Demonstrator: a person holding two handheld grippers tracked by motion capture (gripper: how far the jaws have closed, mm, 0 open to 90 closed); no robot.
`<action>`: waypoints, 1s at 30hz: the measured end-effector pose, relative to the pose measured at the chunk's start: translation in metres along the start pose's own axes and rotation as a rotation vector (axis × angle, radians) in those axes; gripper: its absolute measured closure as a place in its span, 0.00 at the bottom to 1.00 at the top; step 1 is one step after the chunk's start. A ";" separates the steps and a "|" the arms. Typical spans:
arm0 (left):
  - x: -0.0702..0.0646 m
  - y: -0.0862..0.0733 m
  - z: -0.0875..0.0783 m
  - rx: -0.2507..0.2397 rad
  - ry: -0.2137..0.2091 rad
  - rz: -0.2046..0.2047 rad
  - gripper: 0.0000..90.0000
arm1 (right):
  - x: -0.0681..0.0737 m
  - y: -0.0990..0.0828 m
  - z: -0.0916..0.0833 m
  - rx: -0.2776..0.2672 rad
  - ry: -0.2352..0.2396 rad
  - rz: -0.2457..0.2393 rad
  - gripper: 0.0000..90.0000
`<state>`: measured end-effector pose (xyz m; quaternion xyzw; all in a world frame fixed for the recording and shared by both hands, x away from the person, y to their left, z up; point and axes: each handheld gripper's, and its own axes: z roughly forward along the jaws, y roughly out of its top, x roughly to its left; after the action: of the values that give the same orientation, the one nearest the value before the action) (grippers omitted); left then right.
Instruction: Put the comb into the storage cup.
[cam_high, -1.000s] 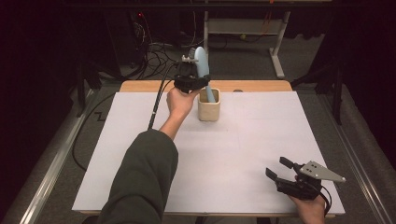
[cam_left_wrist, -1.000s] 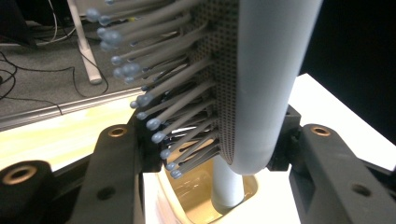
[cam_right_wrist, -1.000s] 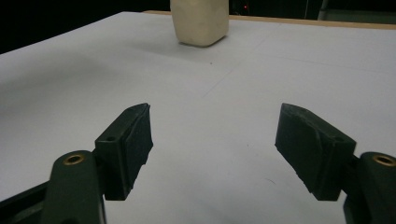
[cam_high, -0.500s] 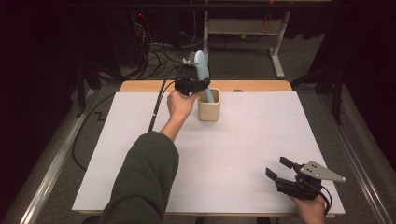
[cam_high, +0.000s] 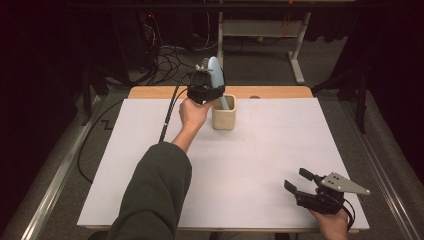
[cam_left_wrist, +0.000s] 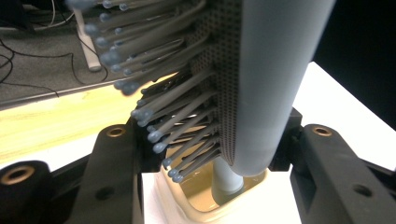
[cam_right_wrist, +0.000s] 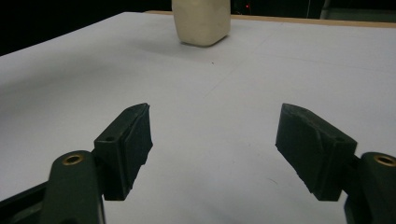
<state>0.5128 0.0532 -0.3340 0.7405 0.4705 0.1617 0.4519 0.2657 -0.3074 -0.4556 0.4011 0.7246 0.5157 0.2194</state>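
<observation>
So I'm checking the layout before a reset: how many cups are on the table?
1. The cream cup stands near the table's far edge, middle. The left gripper holds a blue hairbrush with its handle down inside that cup. None looks hidden.

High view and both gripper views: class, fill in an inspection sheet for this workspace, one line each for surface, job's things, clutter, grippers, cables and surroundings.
Surface: white sheet over a wooden table, flat and bare.
Job's things: pale blue hairbrush, handle end down in the cream cup near the far edge.
Clutter: nothing seen.
Grippers: left hand-held gripper shut on the hairbrush's head; right hand-held gripper open, at the near right corner.
Cables: a black cable trails from the left hand-held gripper across the sheet; loose cables on the floor beyond.
Surroundings: dark room, metal frame leg behind the table.
</observation>
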 end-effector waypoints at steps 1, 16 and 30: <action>0.001 -0.001 0.000 -0.002 0.000 -0.004 0.58 | 0.000 0.000 0.000 -0.001 0.002 -0.001 0.30; 0.003 -0.008 0.005 0.020 -0.002 -0.014 0.58 | 0.000 0.000 0.000 -0.001 0.002 0.001 0.30; 0.005 -0.015 0.011 0.044 0.001 -0.025 0.57 | 0.000 0.000 0.000 -0.001 0.003 -0.001 0.30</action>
<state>0.5144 0.0537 -0.3533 0.7443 0.4834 0.1457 0.4372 0.2658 -0.3073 -0.4557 0.3998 0.7248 0.5166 0.2188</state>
